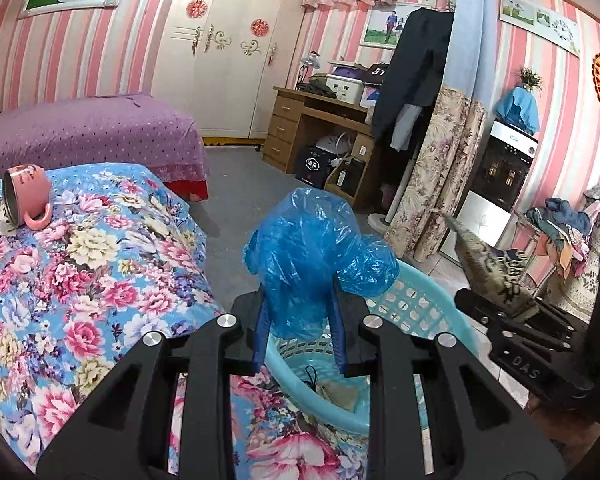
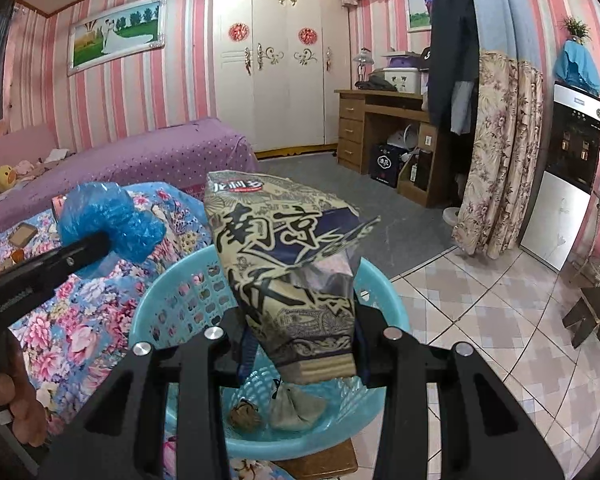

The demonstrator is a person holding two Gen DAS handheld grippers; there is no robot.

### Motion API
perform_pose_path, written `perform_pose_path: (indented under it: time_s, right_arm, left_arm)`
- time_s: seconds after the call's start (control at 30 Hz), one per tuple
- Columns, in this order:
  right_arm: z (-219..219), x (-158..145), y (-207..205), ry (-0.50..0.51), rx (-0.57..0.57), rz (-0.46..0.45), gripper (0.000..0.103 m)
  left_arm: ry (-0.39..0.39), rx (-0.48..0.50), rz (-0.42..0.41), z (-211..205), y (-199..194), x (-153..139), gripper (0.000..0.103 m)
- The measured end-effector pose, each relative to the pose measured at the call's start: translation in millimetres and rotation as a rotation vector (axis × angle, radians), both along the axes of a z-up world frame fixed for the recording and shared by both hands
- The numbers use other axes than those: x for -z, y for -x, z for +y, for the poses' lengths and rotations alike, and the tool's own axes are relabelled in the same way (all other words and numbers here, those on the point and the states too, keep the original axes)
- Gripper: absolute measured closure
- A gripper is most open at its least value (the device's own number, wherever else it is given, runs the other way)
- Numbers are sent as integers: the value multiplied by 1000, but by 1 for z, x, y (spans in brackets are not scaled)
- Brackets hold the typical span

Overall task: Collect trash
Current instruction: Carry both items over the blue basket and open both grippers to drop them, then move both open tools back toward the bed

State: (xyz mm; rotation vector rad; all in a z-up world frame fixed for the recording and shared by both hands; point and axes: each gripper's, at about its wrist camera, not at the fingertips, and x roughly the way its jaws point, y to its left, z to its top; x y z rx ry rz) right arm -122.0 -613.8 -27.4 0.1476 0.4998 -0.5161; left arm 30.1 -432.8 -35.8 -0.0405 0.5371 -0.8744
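My left gripper (image 1: 300,292) is shut on a crumpled blue plastic bag (image 1: 312,240) and holds it above the near rim of a light blue perforated basket (image 1: 420,304). My right gripper (image 2: 300,320) is shut on a beige and navy printed snack bag (image 2: 276,240), which stands upright over the same basket (image 2: 172,292). A greyish wad (image 2: 296,408) and a brown lump (image 2: 244,412) lie on the basket's bottom. Each gripper shows in the other's view: the right gripper (image 1: 512,304) at the right edge, the left gripper (image 2: 100,246) at the left with the blue plastic bag (image 2: 112,220).
A floral bedspread (image 1: 80,280) lies left of the basket, with a pink mug (image 1: 26,200) on its side. Behind are a purple bed (image 1: 88,132), a wooden desk (image 1: 312,128) and a curtain (image 2: 500,152). A small dark stool (image 2: 592,312) stands on the tiled floor at right.
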Motion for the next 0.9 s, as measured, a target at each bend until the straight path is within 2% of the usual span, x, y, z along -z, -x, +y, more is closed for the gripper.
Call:
perform_pose_path:
  time_s: [0.03, 0.13, 0.17, 0.43, 0.47, 0.53, 0.57, 0.6, 0.67, 0.9]
  right_arm:
    - [-1, 0, -2, -3, -4, 4, 63]
    - [-6, 0, -8, -15, -13, 11, 34]
    - [-8, 0, -9, -20, -9, 14, 31]
    - [-24, 3, 7, -36, 60, -15, 30]
    - [-26, 3, 9, -36, 69, -17, 30]
    - [-31, 1, 13, -35, 94, -9, 30]
    - [-34, 1, 14, -38, 99, -7, 30]
    - [-36, -1, 17, -42, 105, -10, 30]
    - [-38, -5, 22, -40, 115, -19, 30]
    - [-28, -17, 26, -20, 101, -25, 30]
  left_arm:
    - [2, -3, 5, 0, -1, 0, 80]
    - [17, -8, 21, 1, -4, 0, 80]
    - [14, -10, 21, 1, -5, 0, 80]
    - [-14, 29, 19, -16, -3, 3, 79]
    - [-19, 41, 20, -20, -3, 3, 75]
    - [-32, 52, 10, -27, 0, 3, 55]
    - [-35, 43, -8, -30, 4, 2, 37]
    - [-31, 37, -21, -31, 6, 1, 24]
    - [-13, 30, -27, -34, 8, -2, 19]
    - [-2, -6, -23, -25, 9, -7, 16]
